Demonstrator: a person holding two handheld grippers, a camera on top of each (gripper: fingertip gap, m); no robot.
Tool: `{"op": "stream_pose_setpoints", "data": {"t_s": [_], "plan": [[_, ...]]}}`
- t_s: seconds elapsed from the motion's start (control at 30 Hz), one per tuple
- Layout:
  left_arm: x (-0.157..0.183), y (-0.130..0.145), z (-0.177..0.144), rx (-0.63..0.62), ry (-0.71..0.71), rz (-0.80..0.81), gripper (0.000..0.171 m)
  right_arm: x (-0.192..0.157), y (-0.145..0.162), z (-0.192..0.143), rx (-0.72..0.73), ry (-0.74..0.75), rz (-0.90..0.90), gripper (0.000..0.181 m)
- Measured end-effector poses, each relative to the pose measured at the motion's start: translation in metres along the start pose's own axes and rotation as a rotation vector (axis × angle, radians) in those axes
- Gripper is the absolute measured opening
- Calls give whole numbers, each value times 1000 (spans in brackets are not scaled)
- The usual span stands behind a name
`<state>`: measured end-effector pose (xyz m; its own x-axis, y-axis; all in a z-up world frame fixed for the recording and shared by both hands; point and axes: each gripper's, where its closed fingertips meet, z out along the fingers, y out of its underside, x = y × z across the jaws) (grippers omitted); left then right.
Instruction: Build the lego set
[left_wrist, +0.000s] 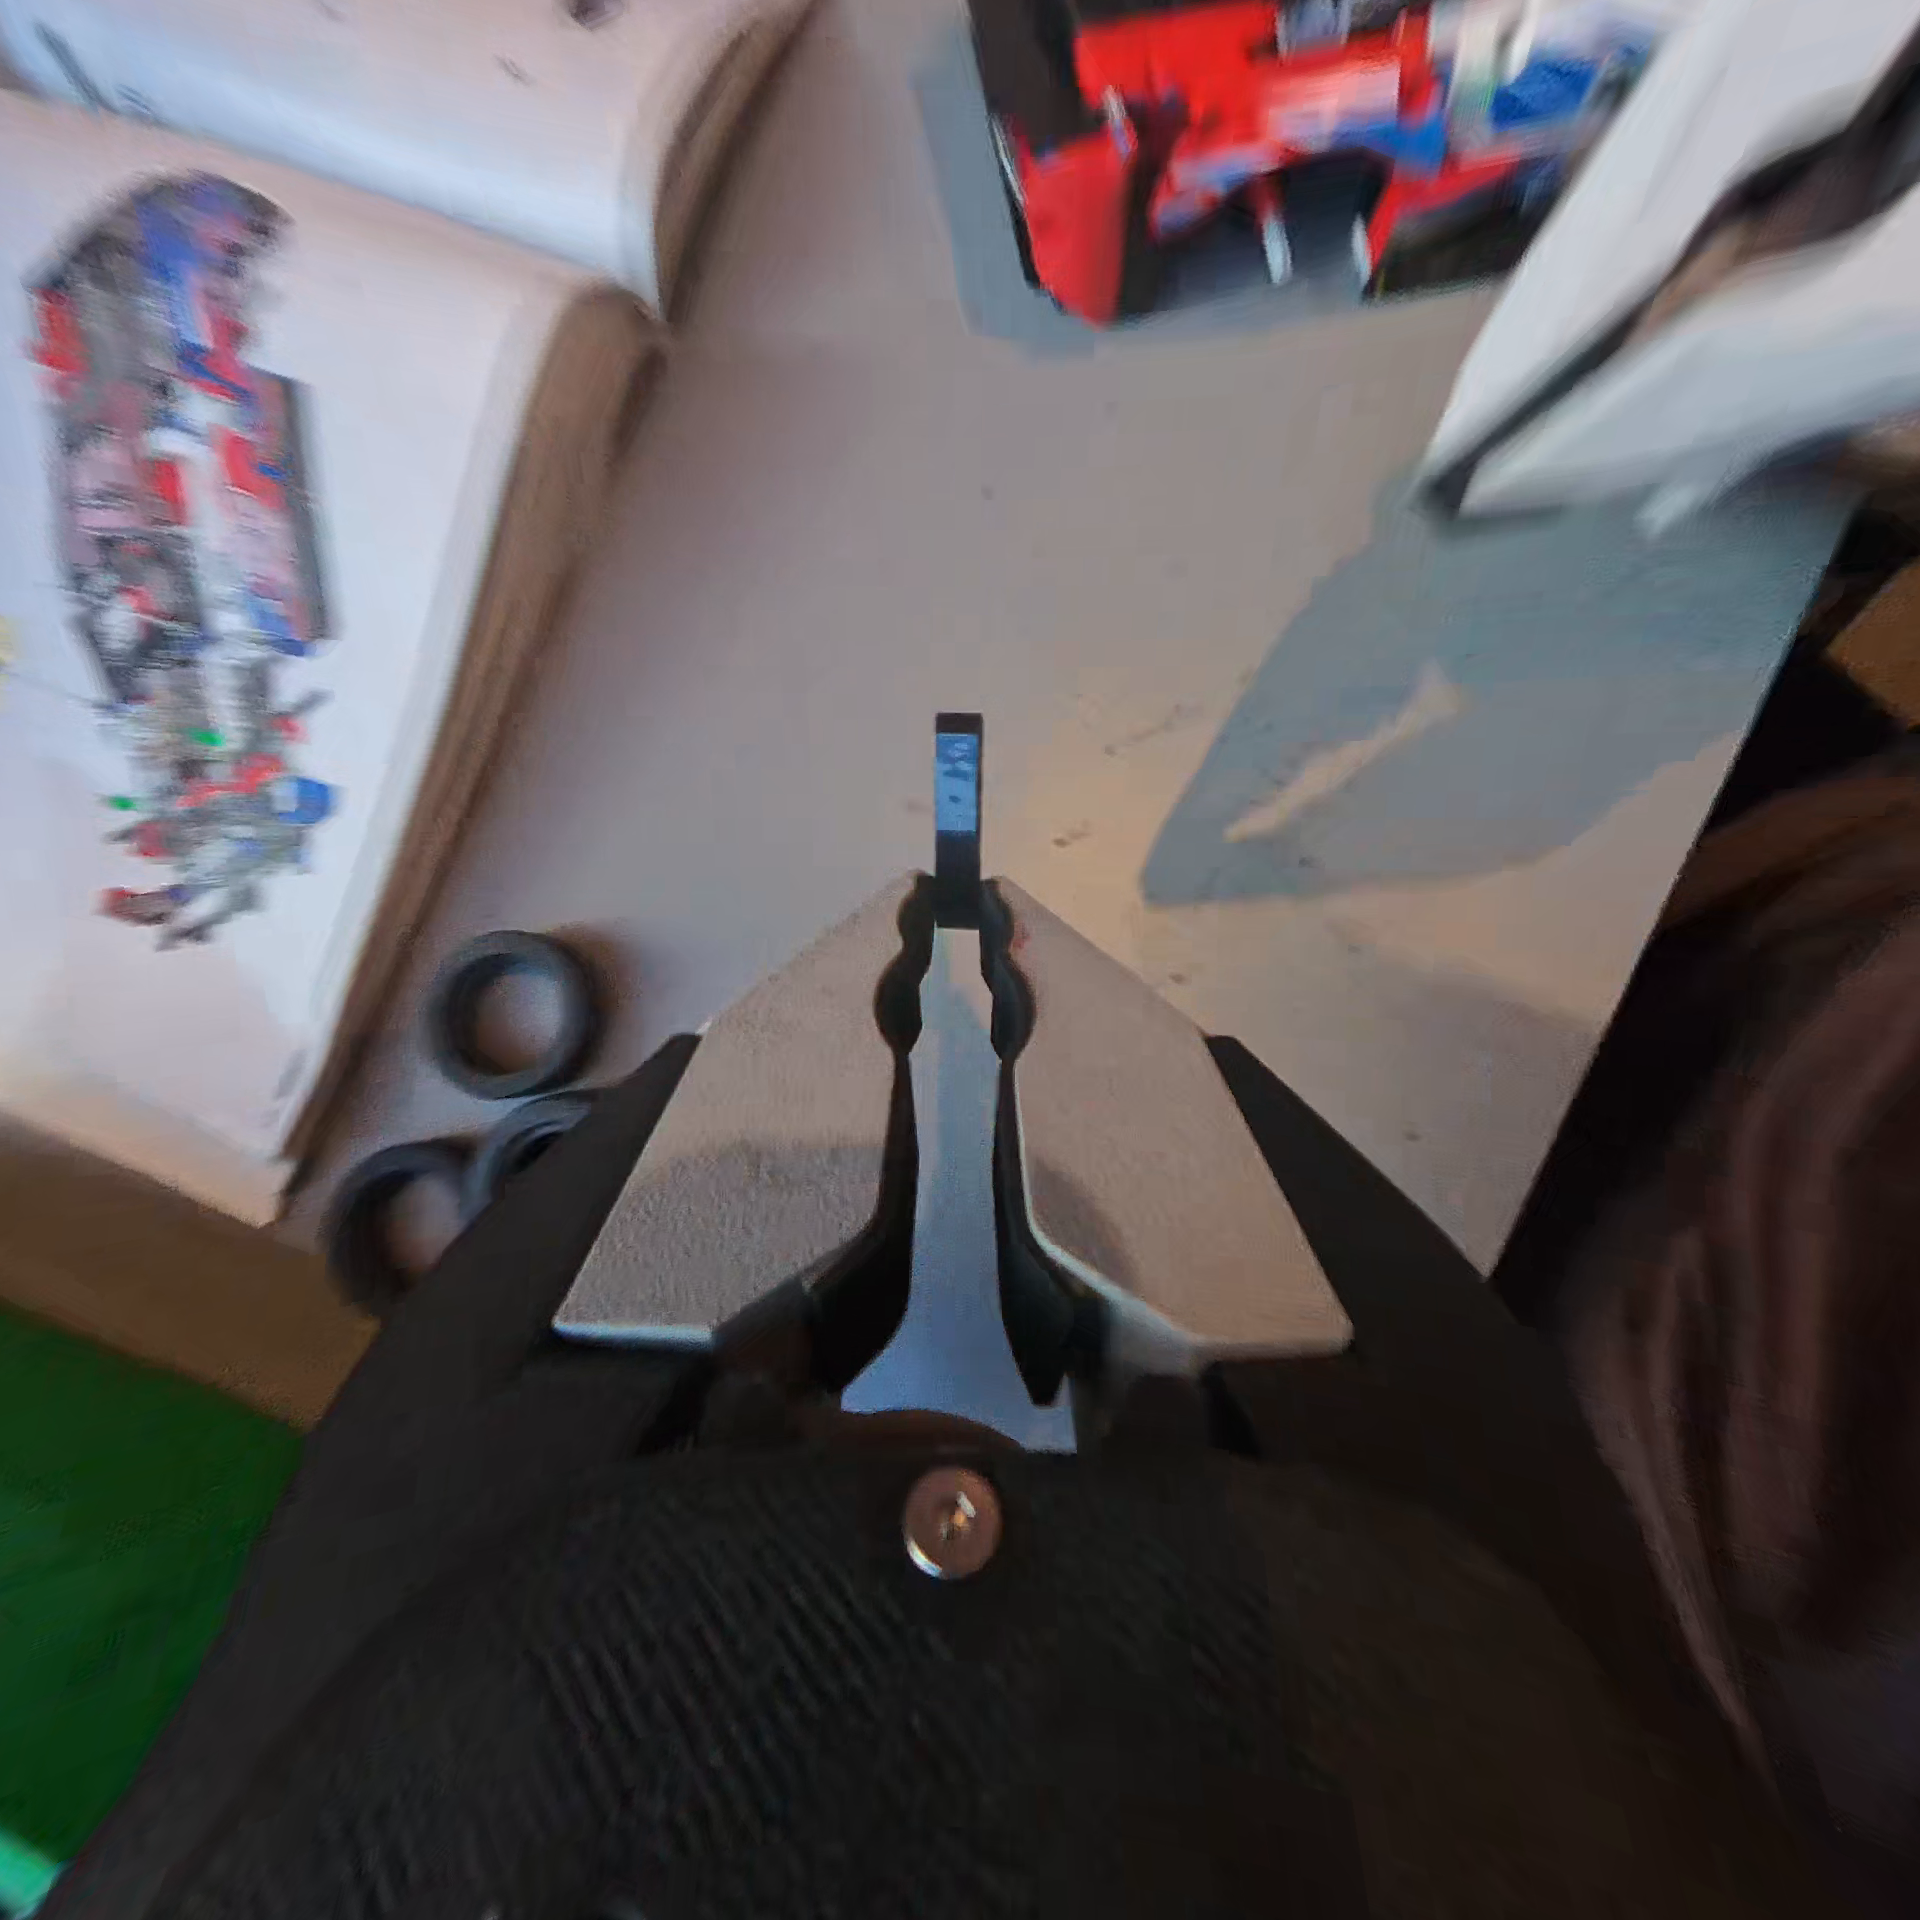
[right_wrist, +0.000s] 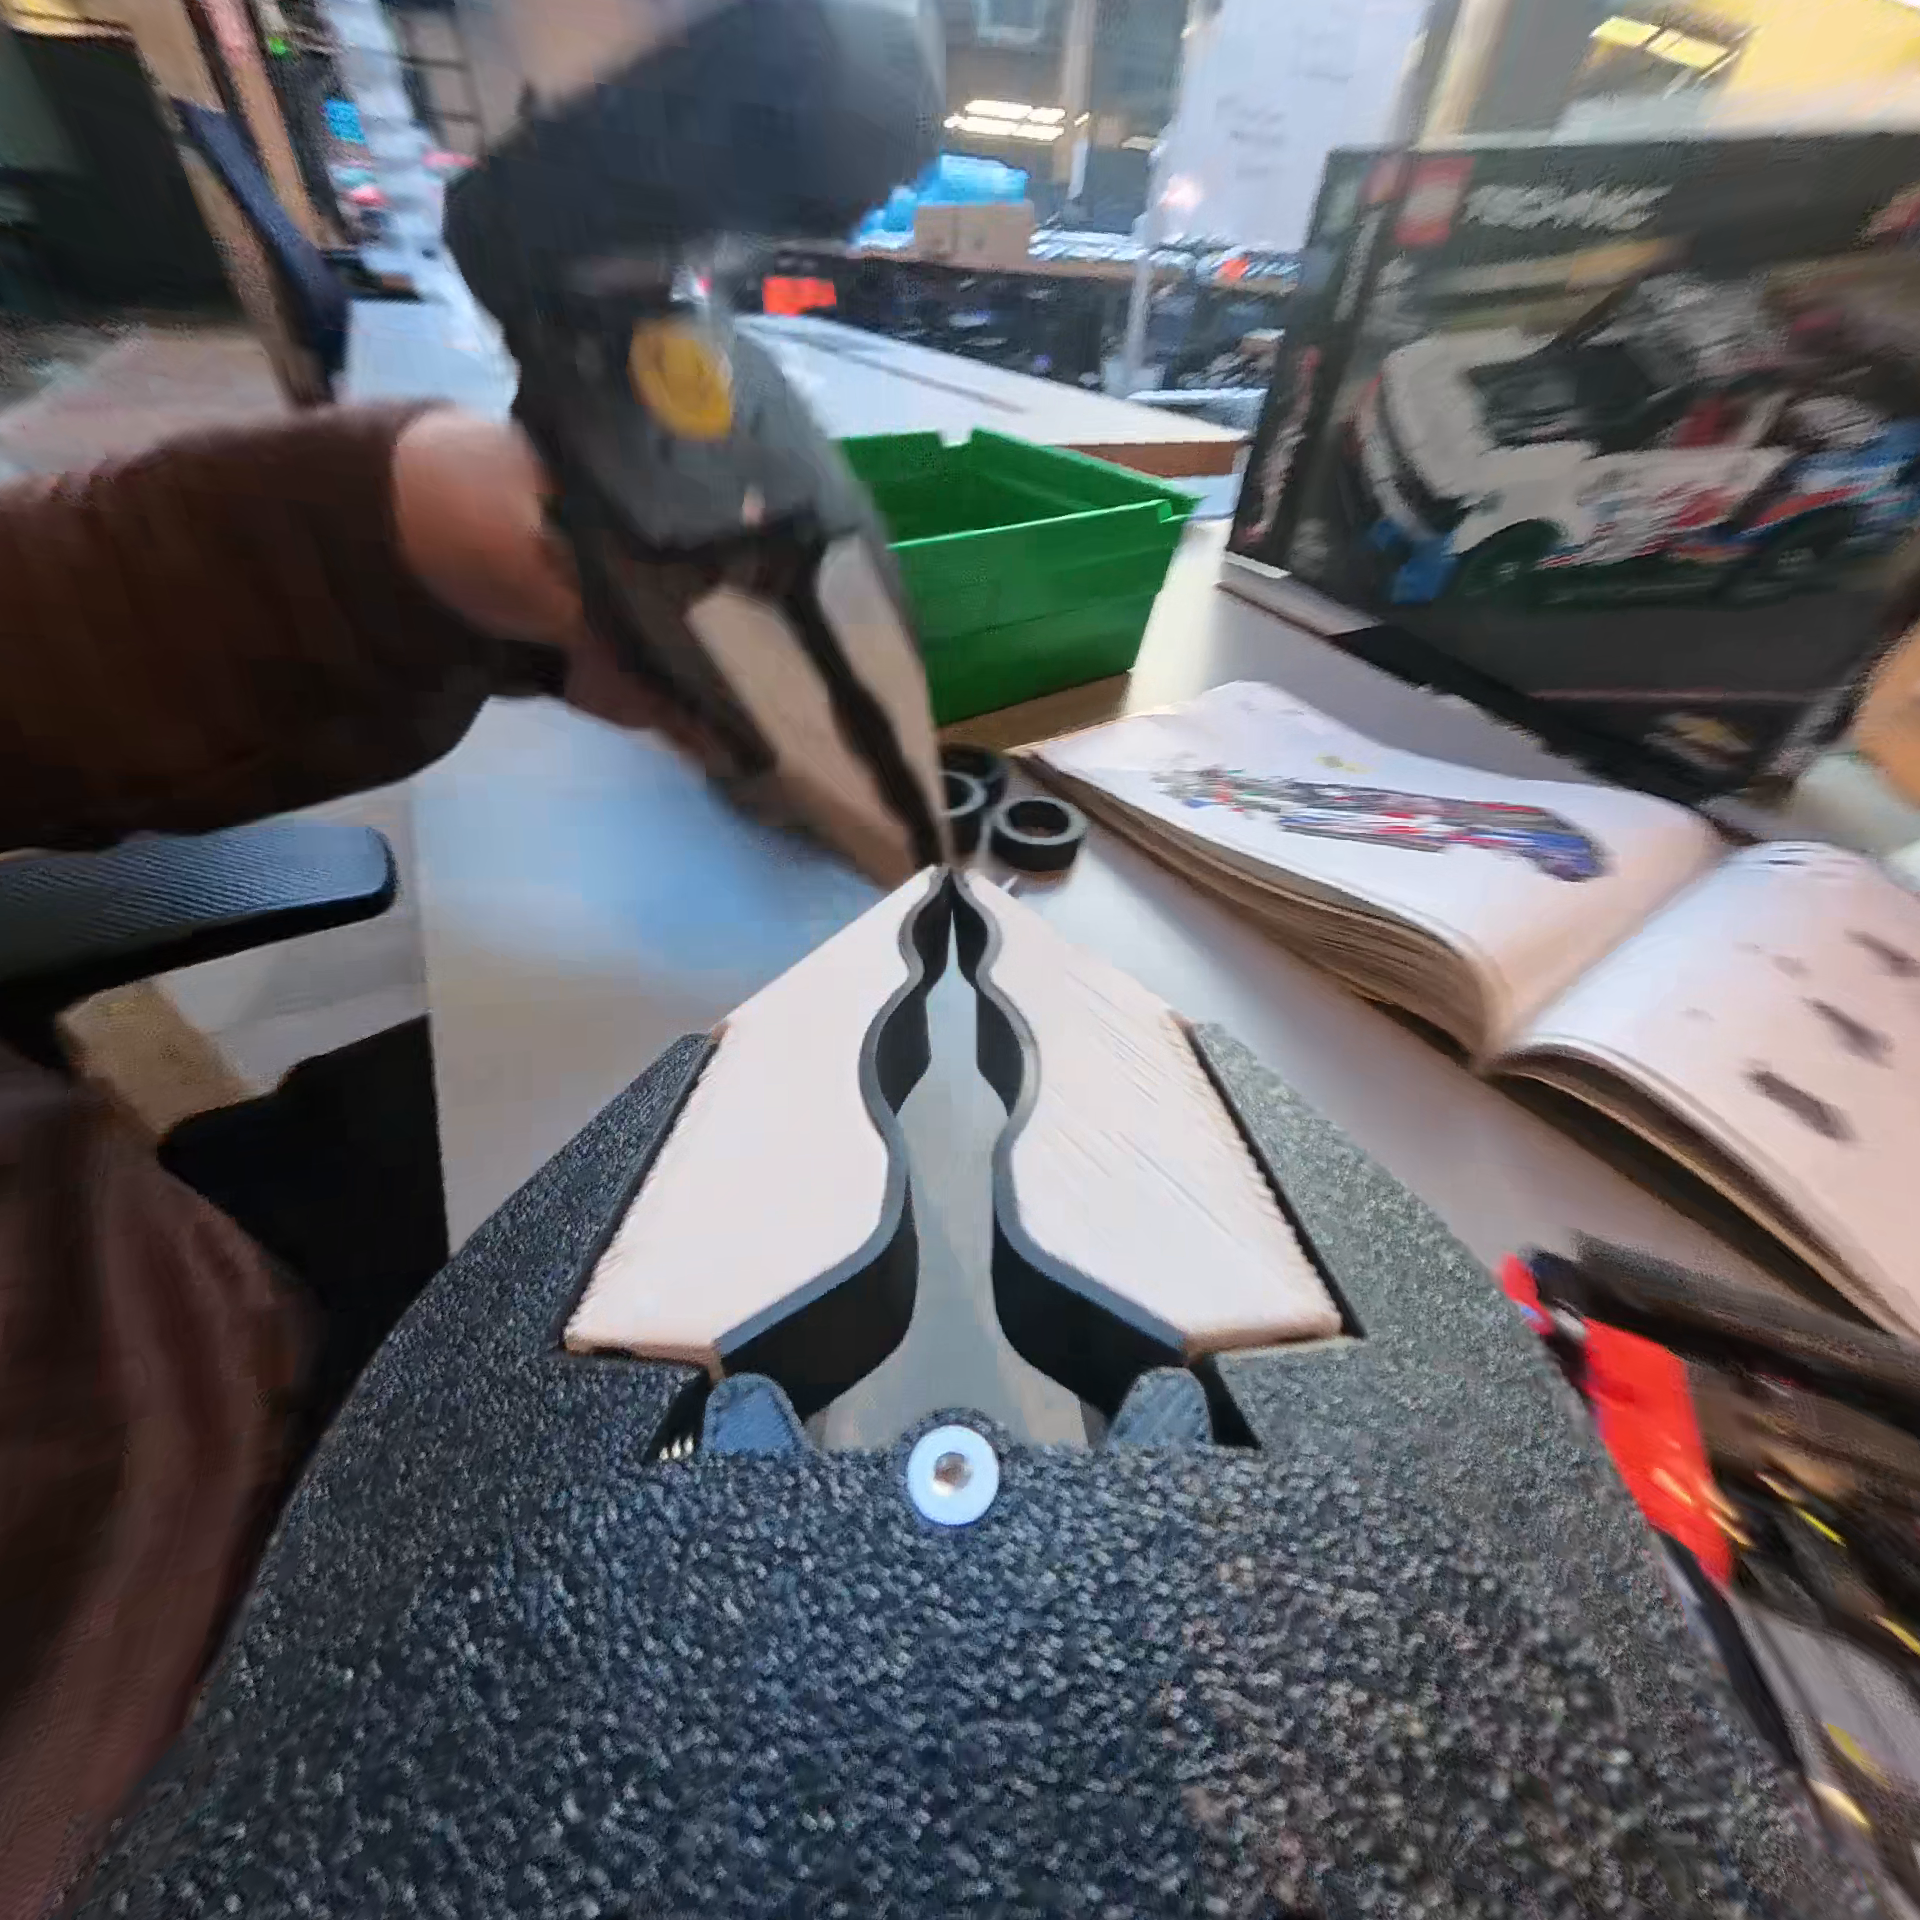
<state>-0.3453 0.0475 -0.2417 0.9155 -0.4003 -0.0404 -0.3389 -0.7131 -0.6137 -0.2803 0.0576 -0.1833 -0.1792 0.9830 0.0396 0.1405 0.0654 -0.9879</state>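
Note:
My left gripper (left_wrist: 956, 896) is shut on a thin black lego piece (left_wrist: 958, 800) that sticks out past its tips above the table. It also shows in the right wrist view (right_wrist: 928, 844), held by a hand in a brown sleeve and pointing down. My right gripper (right_wrist: 951, 885) is shut with nothing seen between its tips, just in front of the left gripper's tips. A partly built red, blue and black lego model (left_wrist: 1247, 156) stands at the far side; it also shows blurred in the right wrist view (right_wrist: 1642, 1403). Three black tyres (left_wrist: 509, 1013) lie beside the open instruction book (left_wrist: 260, 520).
A green bin (right_wrist: 1018, 561) stands behind the tyres (right_wrist: 1039, 831) and the book (right_wrist: 1351, 842). The lego box (right_wrist: 1610, 416) stands upright at the back right. A black chair armrest (right_wrist: 197, 894) is at the left. The pale table (left_wrist: 883, 520) lies under the grippers. My right fingertips sit around 9 cm from my left ones. My left gripper's tips are some 20 cm from the open instruction book (left_wrist: 260, 520).

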Motion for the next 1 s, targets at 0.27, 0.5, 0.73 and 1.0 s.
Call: {"op": "stream_pose_setpoints", "data": {"t_s": [0.27,0.5,0.73,1.0], "plan": [[26,28,50,-89,-35,24,11,13,16,-23,-33,107,-88,0],[25,21,39,169,-75,-106,26,11,34,-11,-89,92,-73,0],[19,19,11,368,-133,-166,22,12,40,1,-110,96,-63,0],[26,20,15,355,-43,-178,14,8,43,6,-129,79,-84,0]]}}
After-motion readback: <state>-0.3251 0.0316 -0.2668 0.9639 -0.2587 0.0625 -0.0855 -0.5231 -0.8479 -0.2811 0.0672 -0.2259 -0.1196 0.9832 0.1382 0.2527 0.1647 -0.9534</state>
